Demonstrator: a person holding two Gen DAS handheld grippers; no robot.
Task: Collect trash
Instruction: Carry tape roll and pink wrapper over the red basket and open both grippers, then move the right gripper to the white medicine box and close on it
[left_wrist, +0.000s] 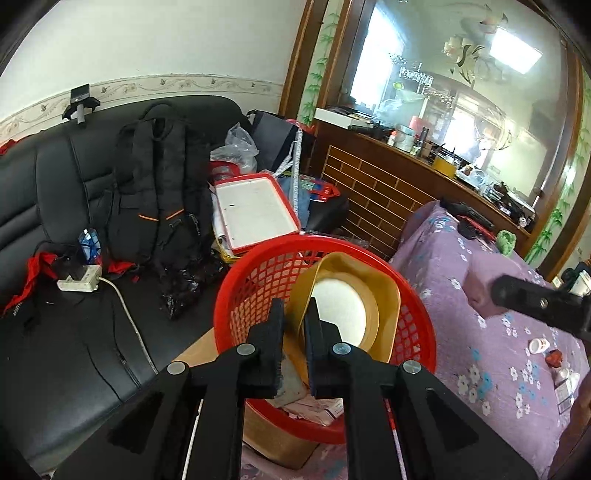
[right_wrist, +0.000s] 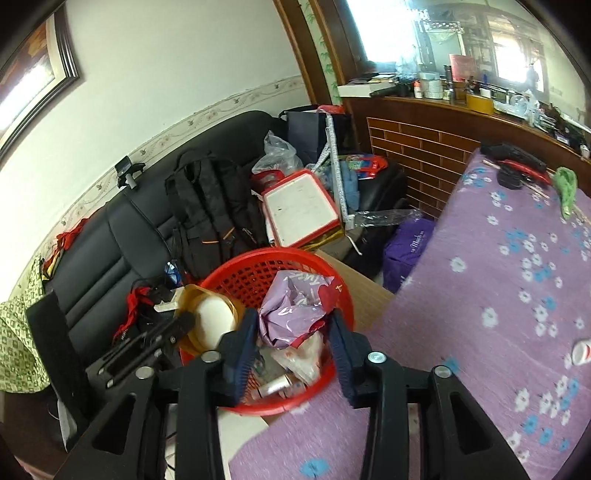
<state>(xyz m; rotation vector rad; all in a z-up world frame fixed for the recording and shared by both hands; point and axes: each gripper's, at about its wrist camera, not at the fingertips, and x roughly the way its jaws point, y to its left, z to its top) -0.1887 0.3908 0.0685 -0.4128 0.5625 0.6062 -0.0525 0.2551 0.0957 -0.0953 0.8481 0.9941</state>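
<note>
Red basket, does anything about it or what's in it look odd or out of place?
The red basket sits tilted, overhanging the wooden edge beneath it. The left tongs pinch the rim of a squashed tan paper bowl above it, while a crumpled purple wrapper sticks up past the rim between the open right tongs.
</note>
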